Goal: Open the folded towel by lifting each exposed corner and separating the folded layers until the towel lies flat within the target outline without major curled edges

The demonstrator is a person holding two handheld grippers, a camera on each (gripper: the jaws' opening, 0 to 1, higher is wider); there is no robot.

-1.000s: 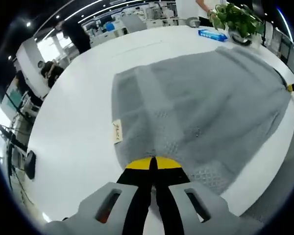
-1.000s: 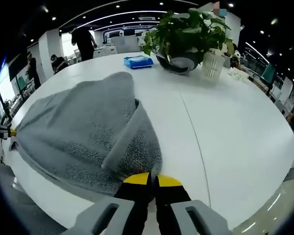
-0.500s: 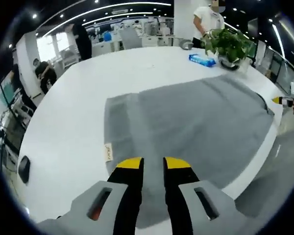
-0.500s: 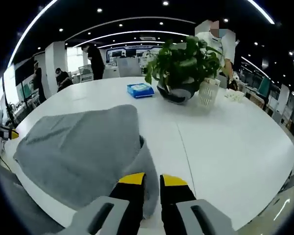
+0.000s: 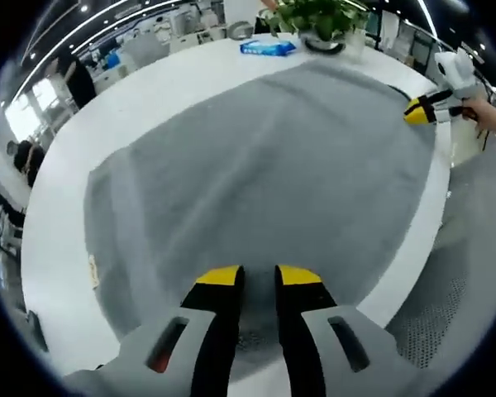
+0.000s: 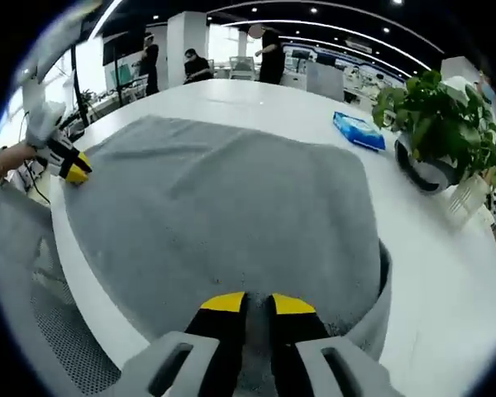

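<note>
**Towel spread on the white table, both grippers released**

Left gripper view: the left gripper point(image 5: 257, 277) hovers over the near edge of the grey towel point(image 5: 264, 165), jaws slightly apart and holding nothing; a second ago they were pinched on the hem. The towel lies spread on the table point(image 5: 58, 223), a small tag point(image 5: 93, 270) at its left edge. At far right the right gripper point(image 5: 422, 110) hangs by the towel's far corner. A blue pack point(image 5: 267, 48) and a plant point(image 5: 318, 16) stand beyond.

Right gripper view: the left gripper point(image 6: 70, 169) sits at the far left corner. The right gripper point(image 6: 258, 304) is narrowly parted and empty, where it earlier gripped a fold. The towel point(image 6: 223, 215) now looks flatter, one edge still curled at right point(image 6: 382, 289). The pack point(image 6: 358, 131) and plant point(image 6: 438, 132) stand at right.
</note>
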